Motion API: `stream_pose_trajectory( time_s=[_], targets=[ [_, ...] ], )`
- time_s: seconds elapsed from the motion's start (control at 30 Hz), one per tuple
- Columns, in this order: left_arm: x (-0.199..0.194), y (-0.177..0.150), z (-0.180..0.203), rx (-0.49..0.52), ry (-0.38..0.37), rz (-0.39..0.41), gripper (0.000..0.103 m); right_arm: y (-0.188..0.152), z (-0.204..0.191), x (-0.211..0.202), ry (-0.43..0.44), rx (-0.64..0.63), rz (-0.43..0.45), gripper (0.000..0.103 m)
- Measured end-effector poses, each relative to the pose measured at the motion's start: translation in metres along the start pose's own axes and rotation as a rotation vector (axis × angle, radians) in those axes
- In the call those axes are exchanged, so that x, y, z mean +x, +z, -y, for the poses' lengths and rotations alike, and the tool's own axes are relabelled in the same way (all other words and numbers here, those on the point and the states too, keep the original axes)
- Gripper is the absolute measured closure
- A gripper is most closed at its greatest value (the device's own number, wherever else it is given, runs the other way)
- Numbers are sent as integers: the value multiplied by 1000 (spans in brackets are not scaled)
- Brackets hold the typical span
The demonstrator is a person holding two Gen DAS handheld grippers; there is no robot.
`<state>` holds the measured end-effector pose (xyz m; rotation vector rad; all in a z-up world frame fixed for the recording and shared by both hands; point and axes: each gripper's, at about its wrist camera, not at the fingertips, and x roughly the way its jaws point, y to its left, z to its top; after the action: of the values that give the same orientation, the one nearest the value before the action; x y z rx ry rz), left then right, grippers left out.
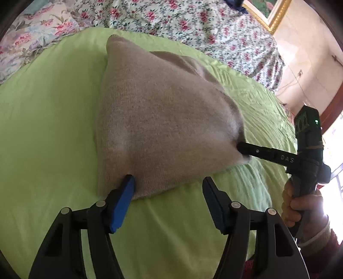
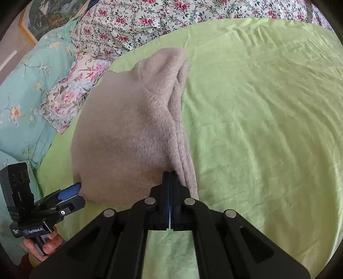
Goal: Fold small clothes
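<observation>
A beige knitted garment (image 1: 160, 118) lies in a bulky fold on the green sheet (image 1: 47, 128). My left gripper (image 1: 168, 180) stands open at its near edge. Its left blue pad (image 1: 124, 193) touches the cloth, while the right pad (image 1: 212, 199) is off it over the sheet. My right gripper (image 1: 241, 148) comes in from the right, shut on the garment's lifted right corner. In the right wrist view, the garment (image 2: 124, 139) stretches away from the shut right gripper (image 2: 170, 175), with a ribbed edge (image 2: 184, 163) beside the jaws. The left gripper (image 2: 75, 196) sits at the garment's lower left.
A floral quilt (image 1: 193, 23) and floral pillows (image 2: 70, 90) border the far side of the sheet, along with a teal flowered cover (image 2: 25, 90). A gold-framed picture (image 1: 270, 15) hangs on the wall. The green sheet (image 2: 268, 118) spreads wide to the right.
</observation>
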<state>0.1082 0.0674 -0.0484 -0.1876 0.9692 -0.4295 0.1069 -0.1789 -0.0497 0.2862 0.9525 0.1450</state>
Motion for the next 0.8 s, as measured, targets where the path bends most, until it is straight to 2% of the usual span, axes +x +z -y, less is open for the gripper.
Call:
stream_pose_trajectory(
  time_s=[0.07,0.1,0.17,0.23,0.27,0.3,0.37,0.5,0.6,0.67,0.7,0.73,0.77,0.8],
  targets=[
    [-13,1,-5,-9,-23,0,38,-2,-1,-8,-3,3,-8,103],
    [-24,2,-10,-28,-39,24,38,-2,-1,-14,3,5,-7,100],
    [-41,4,-20,-53,-29,68,37,-2,-5,-27,-7,-2,20,99],
    [-51,11,-34,-94,-12,99,36,-1,-7,-37,-12,-11,53,91],
    [-50,14,-42,-115,-16,99,34,0,-7,-39,-4,-8,61,76],
    [-47,16,-49,-138,-21,91,34,0,-7,-39,1,-5,69,54],
    [-34,18,-63,-182,-49,52,34,0,-6,-36,-11,-1,78,41],
    [-2,20,-80,-254,-100,-29,35,0,-1,-16,-11,3,35,41],
    [7,16,-70,-222,-69,-22,37,1,11,2,18,45,-12,41],
    [11,16,-62,-198,-66,-34,75,0,18,11,55,78,-27,44],
    [11,16,-59,-205,-65,-37,77,1,18,11,66,73,-22,63],
    [5,16,-54,-202,-49,-18,83,4,18,8,72,76,-24,75],
    [0,18,-49,-191,-38,-1,84,7,17,2,79,79,-6,81],
    [-6,17,-42,-182,-23,16,85,11,16,-7,91,70,21,83]
  ],
)
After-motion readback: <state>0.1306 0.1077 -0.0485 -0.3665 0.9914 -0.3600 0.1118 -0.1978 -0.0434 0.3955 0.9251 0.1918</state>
